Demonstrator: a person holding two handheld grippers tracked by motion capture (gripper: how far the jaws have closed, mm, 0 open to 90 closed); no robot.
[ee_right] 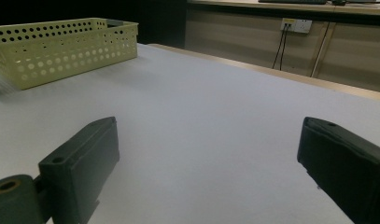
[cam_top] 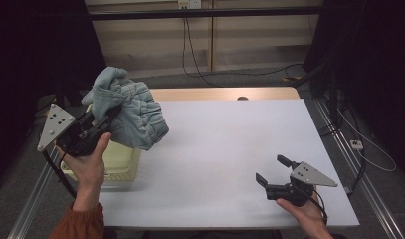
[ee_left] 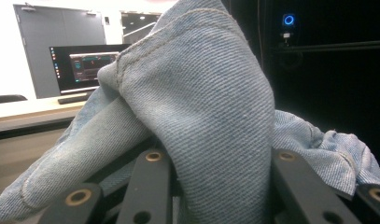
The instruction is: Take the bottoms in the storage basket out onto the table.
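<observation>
You have two grippers in hand: the left gripper [cam_top: 108,117] and the right gripper [cam_top: 273,172]. There is one piece of light blue denim clothing [cam_top: 135,112], bunched in a single bundle. One pale yellow perforated basket [ee_right: 61,51] stands on the one white counter [cam_top: 230,149]. Behind it you can count one monitor [ee_left: 82,65] and one wall socket plate [ee_right: 294,24].

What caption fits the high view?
Left gripper lifts bunched denim garment above yellow basket; right gripper waits open.
</observation>
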